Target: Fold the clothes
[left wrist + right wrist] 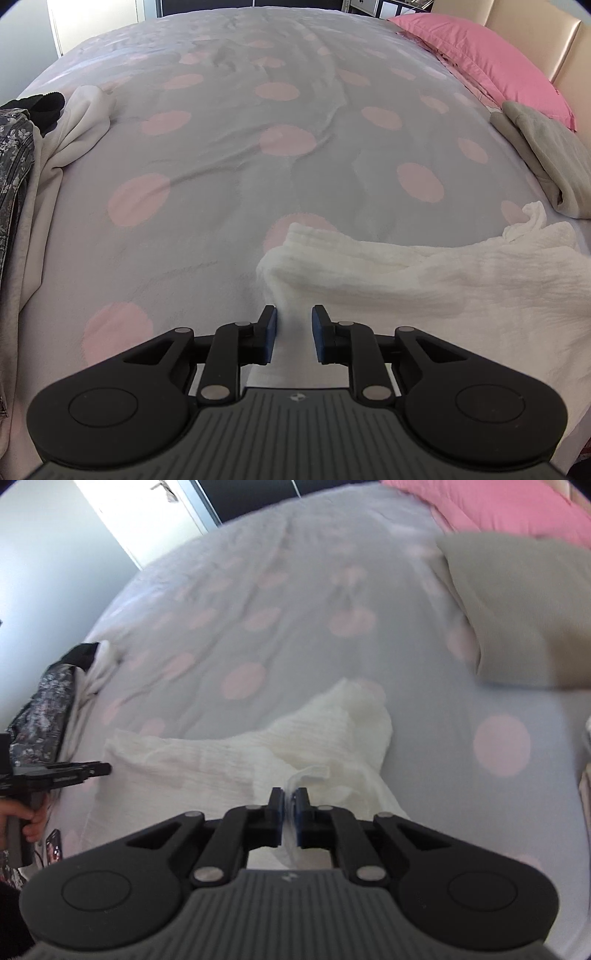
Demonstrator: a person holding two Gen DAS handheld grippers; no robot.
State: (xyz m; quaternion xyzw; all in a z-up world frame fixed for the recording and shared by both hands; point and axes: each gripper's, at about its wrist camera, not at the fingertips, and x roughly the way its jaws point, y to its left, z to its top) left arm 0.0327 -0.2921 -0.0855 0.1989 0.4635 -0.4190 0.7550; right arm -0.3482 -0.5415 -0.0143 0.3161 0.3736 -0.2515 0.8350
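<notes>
A white crinkled garment lies rumpled on the grey bedspread with pink dots. My left gripper stands open at the garment's left end, and a ridge of the cloth runs between its blue pads. In the right wrist view the same garment spreads ahead, and my right gripper is shut on a thin fold of it near a small tab. The left gripper shows there at the far left, held by a hand, its tip at the cloth's left corner.
A pile of clothes lies at the bed's left edge: a cream garment, a dark floral one and a black one. A folded grey-beige garment lies at the right beside a pink pillow. A phone lies near the hand.
</notes>
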